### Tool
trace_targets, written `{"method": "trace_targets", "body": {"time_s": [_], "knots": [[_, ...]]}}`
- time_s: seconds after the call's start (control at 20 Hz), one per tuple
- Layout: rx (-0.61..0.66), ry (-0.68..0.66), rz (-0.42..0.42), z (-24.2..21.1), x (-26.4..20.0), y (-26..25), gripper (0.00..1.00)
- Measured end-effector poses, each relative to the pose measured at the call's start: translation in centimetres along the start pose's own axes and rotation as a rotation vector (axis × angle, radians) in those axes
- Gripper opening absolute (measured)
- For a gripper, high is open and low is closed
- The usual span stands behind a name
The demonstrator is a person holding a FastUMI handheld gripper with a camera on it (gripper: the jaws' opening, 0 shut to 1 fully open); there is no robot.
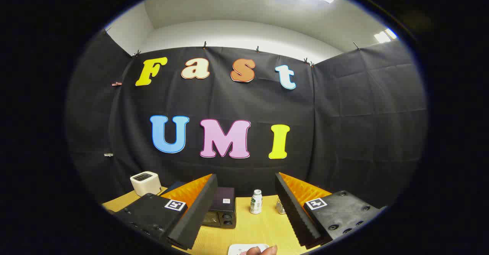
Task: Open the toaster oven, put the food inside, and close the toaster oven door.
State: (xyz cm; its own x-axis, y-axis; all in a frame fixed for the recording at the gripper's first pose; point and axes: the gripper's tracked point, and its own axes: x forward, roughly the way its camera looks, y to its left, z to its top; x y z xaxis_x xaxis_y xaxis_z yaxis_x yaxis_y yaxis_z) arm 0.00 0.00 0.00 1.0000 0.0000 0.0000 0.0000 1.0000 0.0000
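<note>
My gripper is open, its two fingers spread wide above a wooden table, with nothing between them. A small dark toaster oven stands on the table just ahead of the left finger, partly hidden by it; its door looks shut. Below the fingers, at the table's near edge, lies a white plate with a piece of food on it, only partly in sight.
A small white bottle stands on the table between the fingers, farther back. A small can peeks out beside the right finger. A white toaster sits at the far left of the table, near the black cloth wall.
</note>
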Motion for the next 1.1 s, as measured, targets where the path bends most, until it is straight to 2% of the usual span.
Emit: {"method": "trace_targets", "body": {"time_s": [0.75,1.1], "knots": [[-0.013,0.012,0.01,-0.5,0.7,1.4,0.97],[-0.001,0.028,0.044,-1.2,1.5,4.3,0.98]]}}
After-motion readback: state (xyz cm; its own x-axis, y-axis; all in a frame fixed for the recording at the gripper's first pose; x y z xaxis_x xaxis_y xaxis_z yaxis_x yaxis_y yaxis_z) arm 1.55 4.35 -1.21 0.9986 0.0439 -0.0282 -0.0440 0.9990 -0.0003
